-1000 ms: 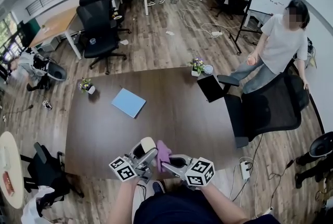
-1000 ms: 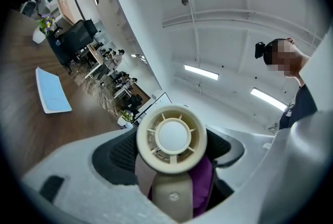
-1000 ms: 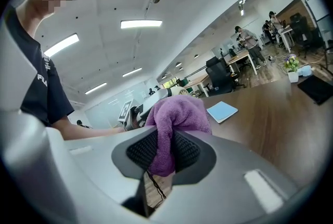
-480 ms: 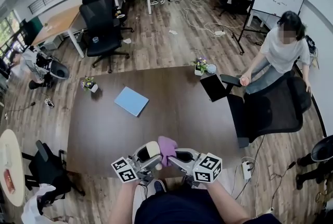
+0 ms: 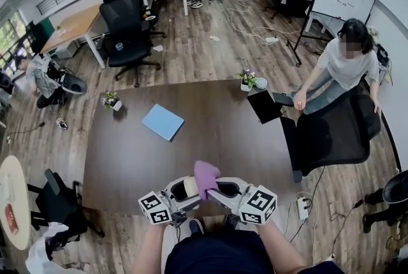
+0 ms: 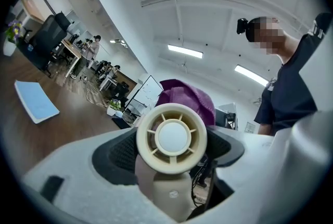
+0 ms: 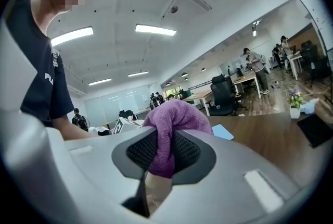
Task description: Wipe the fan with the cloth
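In the head view, at the near table edge, my left gripper (image 5: 183, 192) is shut on a small cream hand fan (image 5: 187, 187). In the left gripper view the fan's round grille (image 6: 171, 137) faces the camera between the dark pads (image 6: 115, 154), its handle (image 6: 165, 194) hanging below. My right gripper (image 5: 215, 190) is shut on a purple cloth (image 5: 205, 176), which bulges out over the fan's top. In the right gripper view the cloth (image 7: 174, 123) is pinched between the jaws of the right gripper (image 7: 164, 154). The same cloth (image 6: 188, 99) shows just behind the fan head.
On the brown table (image 5: 217, 139) lie a blue notebook (image 5: 162, 122) and a black tablet (image 5: 263, 106), with small flower pots at the left (image 5: 111, 101) and far edge (image 5: 248, 81). A black office chair (image 5: 331, 132) and a standing person (image 5: 344, 59) are to the right.
The right gripper has lifted the purple cloth from beside the fan to over its top. The left gripper shifted slightly right with the fan. The person at the right stepped a little.
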`<action>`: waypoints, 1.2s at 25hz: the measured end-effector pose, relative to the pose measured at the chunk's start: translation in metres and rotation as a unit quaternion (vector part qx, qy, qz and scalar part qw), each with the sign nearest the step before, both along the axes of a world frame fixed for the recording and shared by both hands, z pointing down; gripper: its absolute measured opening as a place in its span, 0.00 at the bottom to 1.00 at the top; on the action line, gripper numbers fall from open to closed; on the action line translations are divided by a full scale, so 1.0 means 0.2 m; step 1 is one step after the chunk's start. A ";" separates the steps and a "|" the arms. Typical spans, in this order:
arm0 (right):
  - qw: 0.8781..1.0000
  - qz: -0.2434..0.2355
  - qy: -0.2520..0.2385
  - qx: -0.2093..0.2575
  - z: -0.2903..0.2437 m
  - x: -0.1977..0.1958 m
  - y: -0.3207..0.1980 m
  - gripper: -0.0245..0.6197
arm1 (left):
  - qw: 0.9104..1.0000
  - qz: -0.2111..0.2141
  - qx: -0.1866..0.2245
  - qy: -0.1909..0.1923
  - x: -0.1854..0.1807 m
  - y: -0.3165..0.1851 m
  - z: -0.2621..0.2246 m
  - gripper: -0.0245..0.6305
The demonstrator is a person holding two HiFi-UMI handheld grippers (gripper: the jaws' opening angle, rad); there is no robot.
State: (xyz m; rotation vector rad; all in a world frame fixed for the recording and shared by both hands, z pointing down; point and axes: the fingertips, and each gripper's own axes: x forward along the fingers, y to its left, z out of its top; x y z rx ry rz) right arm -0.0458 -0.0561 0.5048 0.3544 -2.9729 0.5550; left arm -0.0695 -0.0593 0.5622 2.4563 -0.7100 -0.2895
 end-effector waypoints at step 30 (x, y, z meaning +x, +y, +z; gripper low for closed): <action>0.999 0.011 0.018 -0.029 0.08 -0.07 -0.14 0.15 | 0.982 0.123 0.058 -0.131 0.20 0.19 0.07 0.62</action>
